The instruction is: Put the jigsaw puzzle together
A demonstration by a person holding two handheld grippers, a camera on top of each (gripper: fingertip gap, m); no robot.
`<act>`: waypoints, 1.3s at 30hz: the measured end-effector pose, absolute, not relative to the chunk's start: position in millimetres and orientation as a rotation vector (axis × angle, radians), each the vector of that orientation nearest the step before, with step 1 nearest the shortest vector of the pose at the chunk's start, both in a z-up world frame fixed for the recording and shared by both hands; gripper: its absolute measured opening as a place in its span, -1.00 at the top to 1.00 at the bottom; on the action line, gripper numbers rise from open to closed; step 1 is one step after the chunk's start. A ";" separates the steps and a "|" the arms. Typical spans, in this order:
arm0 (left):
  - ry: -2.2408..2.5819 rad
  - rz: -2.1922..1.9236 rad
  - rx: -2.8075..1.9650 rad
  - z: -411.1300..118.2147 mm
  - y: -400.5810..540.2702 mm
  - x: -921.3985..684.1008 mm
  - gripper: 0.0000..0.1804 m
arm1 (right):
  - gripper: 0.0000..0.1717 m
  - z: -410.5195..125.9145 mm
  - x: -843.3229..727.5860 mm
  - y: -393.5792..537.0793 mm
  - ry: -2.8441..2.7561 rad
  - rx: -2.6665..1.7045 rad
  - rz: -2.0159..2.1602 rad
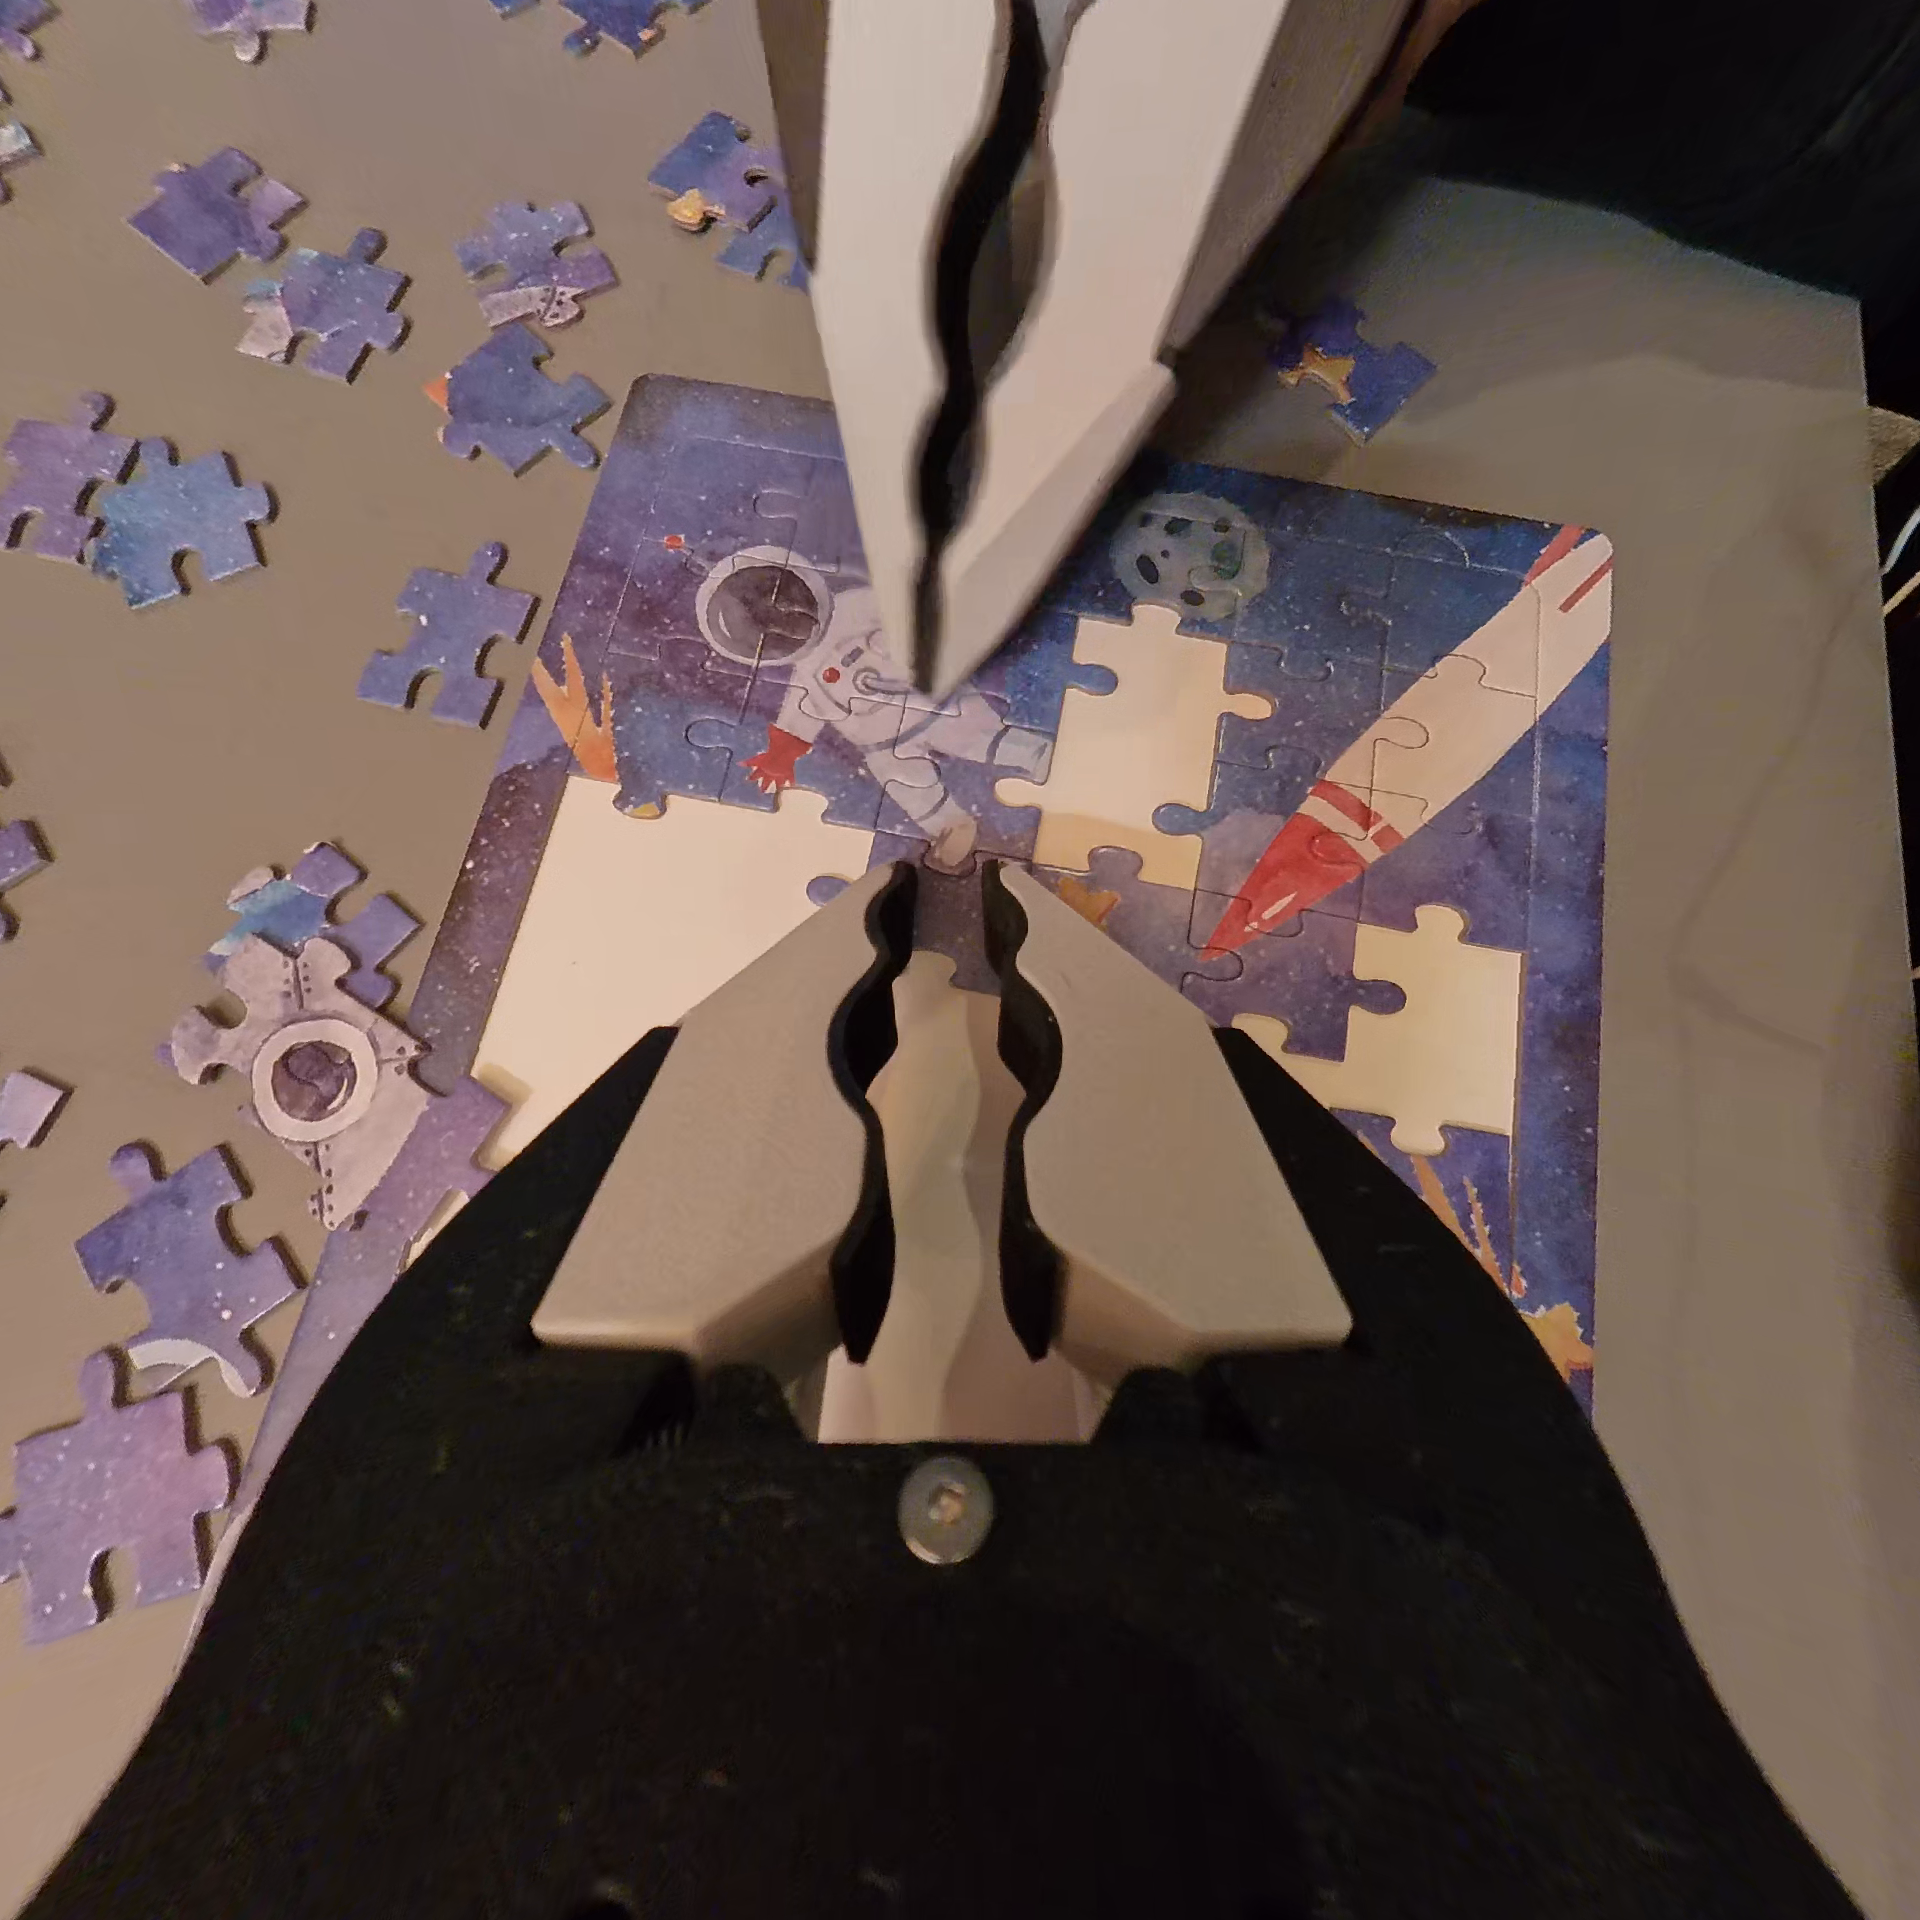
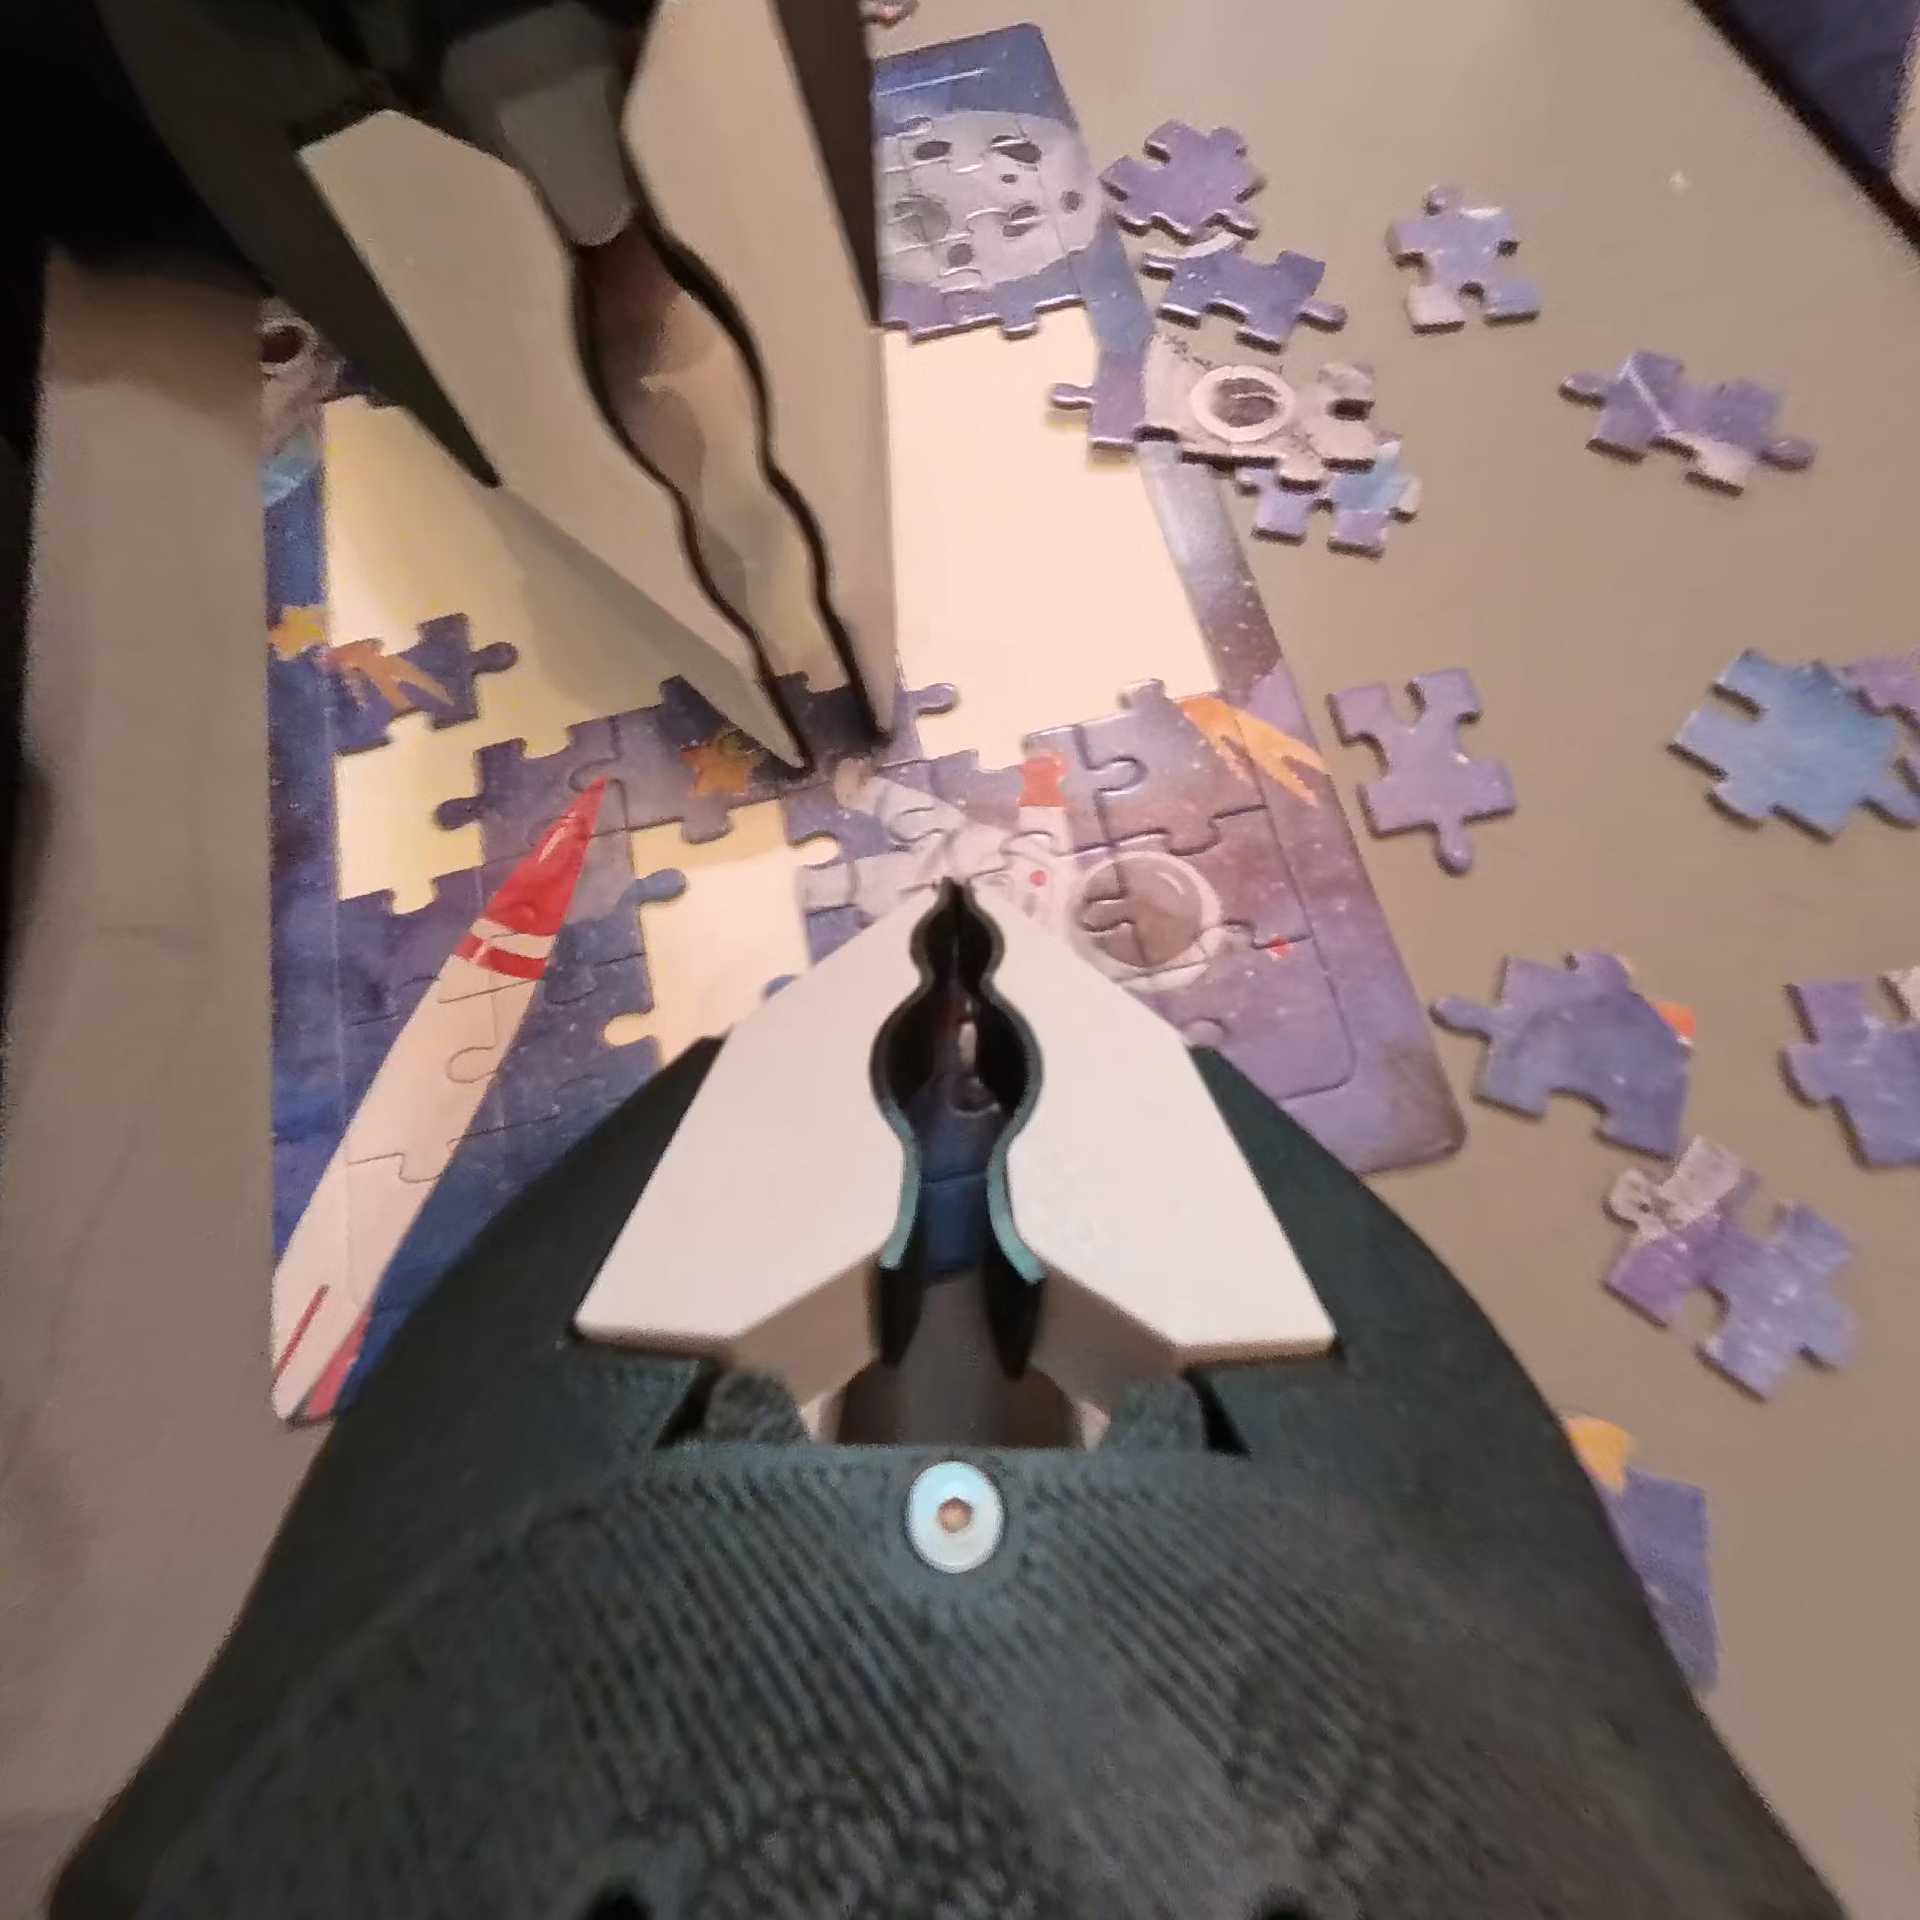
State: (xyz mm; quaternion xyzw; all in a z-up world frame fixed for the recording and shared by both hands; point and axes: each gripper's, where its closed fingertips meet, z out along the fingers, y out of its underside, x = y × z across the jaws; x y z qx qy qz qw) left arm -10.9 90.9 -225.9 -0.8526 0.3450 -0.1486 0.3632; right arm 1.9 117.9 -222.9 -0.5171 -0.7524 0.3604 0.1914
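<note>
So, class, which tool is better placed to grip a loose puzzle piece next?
Probably the left tool: its jaws stand apart, with the tips down at the puzzle board. The right tool is shut over the astronaut and would have to open first.

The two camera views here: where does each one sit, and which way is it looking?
Left wrist view: sits on the left hand-held gripper, looks down its slightly parted fingers at the partly filled purple space jigsaw board.
Right wrist view: sits on the right hand-held gripper, fingertips closed, facing the board from the opposite side.
Both share the board, loose purple jigsaw pieces and each other's gripper.
</note>
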 end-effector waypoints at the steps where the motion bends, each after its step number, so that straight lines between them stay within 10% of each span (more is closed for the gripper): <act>1: 0.888 -0.384 -2.195 -225.9 90.9 -11.0 0.86 | 1.00 -222.9 3.9 109.2 -2.147 -1.429 1.055; 39: 0.893 -0.380 -2.184 -224.4 90.2 -10.8 0.88 | 1.00 -221.6 3.5 185.9 -1.840 -1.631 0.776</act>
